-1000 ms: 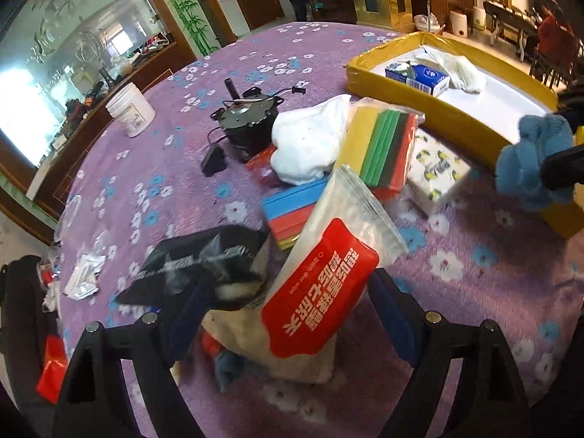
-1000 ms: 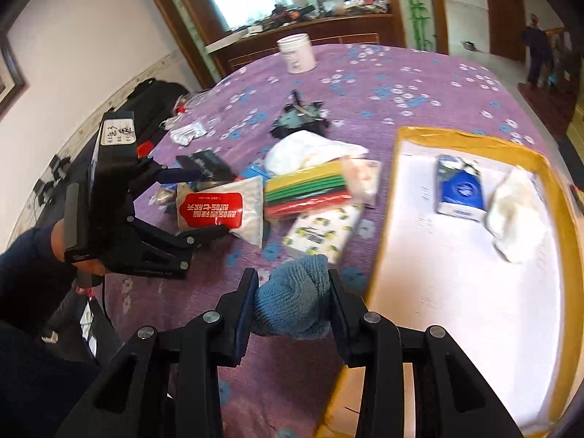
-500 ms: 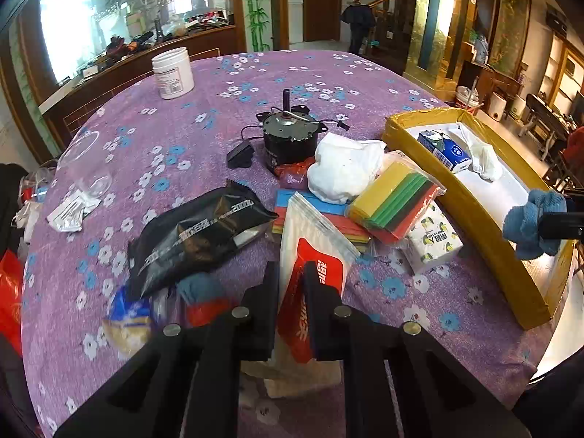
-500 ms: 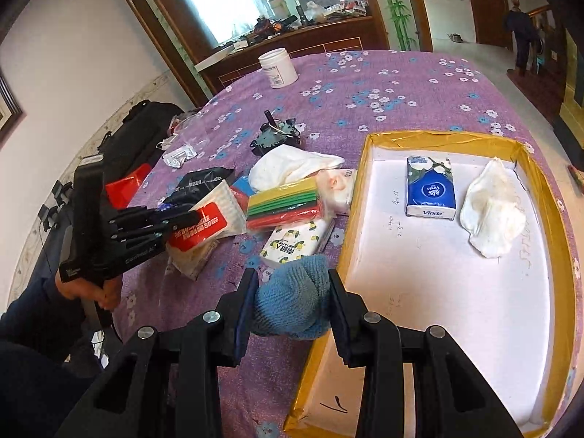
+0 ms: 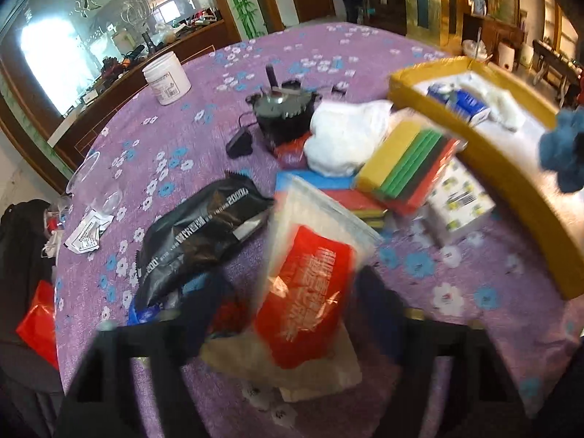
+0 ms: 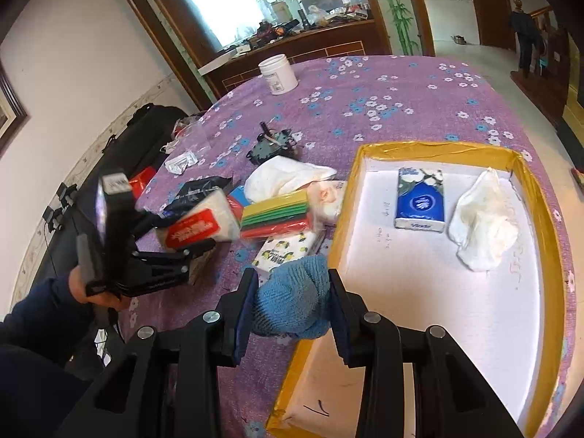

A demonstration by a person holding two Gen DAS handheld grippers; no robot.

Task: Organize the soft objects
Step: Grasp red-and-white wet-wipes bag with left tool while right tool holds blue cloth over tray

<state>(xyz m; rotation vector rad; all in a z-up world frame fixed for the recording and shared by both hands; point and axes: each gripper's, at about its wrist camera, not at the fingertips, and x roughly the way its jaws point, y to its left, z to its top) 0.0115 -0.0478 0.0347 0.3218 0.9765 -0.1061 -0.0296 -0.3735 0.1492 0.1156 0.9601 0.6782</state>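
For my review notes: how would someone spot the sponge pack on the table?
Start at the yellow-edged tray on the purple flowered tablecloth. Beside its left wall lies the sponge pack, under a white cloth. It alone shows stacked yellow, green and red layers.

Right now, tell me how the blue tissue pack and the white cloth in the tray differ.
The tissue pack is a neat rectangular block with printed blue wrapping; the white cloth is a crumpled, shapeless heap with no print. The pack lies flat with straight edges toward the tray's left side; the cloth bunches up toward its right wall. Both rest apart on the tray's white floor, near its far end.
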